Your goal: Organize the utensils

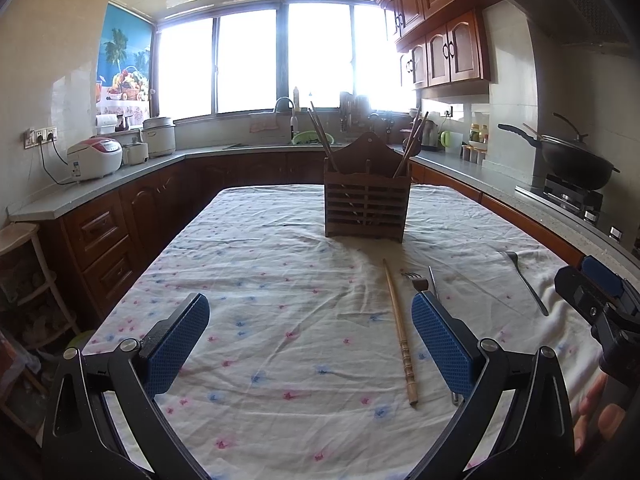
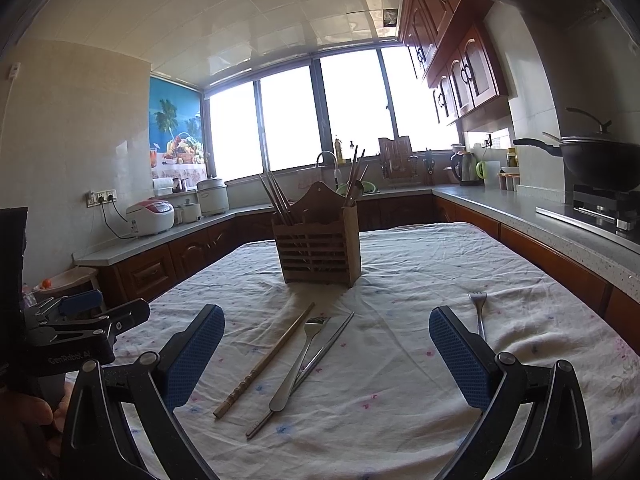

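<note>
The slatted brown wooden utensil holder (image 2: 318, 246) at frame centre already held several chopsticks. A wooden chopstick (image 2: 266, 360), two steel forks (image 2: 302, 364) (image 2: 479, 312) and a metal chopstick (image 2: 308, 372) lay on the cloth-covered bench (image 2: 400, 400) below it, unsorted. Both grippers (image 1: 310, 346) (image 2: 326, 360) hovered with fingers spread, empty.

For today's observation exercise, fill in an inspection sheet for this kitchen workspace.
Surface: table under a wrinkled floral cloth.
Job's things: wooden holder upright, chopsticks inside; wooden chopstick, metal chopstick and fork lying loose, fork over the metal chopstick; second fork apart.
Clutter: nothing seen.
Grippers: left gripper and right gripper, jaws wide, empty.
Cables: rice cooker lead to wall socket.
Surroundings: wok on stove.
</note>
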`<state>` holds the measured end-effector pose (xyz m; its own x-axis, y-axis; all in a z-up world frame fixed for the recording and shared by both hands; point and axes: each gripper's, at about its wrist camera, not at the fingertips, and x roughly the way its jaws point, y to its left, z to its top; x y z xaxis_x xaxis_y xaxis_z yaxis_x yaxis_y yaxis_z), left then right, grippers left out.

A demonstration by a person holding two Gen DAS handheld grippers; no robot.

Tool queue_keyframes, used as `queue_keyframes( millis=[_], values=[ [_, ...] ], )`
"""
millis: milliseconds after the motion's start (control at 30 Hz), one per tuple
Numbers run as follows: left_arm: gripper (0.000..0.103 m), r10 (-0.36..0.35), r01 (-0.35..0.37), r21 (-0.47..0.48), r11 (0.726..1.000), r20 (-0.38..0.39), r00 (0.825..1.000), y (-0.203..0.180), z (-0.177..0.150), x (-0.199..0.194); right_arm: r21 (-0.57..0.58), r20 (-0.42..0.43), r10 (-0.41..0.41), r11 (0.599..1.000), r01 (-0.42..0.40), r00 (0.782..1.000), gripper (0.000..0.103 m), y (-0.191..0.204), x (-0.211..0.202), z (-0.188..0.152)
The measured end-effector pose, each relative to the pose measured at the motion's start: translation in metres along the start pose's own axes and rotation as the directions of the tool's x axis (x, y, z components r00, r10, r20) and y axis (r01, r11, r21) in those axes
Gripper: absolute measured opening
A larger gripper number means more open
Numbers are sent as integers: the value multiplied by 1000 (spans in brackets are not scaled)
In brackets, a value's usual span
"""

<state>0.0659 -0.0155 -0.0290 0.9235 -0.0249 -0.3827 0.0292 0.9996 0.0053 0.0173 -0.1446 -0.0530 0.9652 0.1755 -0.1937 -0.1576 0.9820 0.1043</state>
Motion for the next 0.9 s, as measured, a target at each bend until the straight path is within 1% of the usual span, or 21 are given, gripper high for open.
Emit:
queue_keyframes(
  millis=[500,733,900],
  values=[
    [103,-4,4,-4,1000,0,1000,3,4,1,1,-12,-6,1000,6,1000,103,-1,4,4],
    [103,-24,24,-14,1000,7,1000,6,13,5,-1,-68,-32,999,32,997,103,-3,18,9],
    [103,-27,27,-29,999,6,1000,8,21,8,14,-93,-23,1000,24,995,103,-4,25,14]
  ],
)
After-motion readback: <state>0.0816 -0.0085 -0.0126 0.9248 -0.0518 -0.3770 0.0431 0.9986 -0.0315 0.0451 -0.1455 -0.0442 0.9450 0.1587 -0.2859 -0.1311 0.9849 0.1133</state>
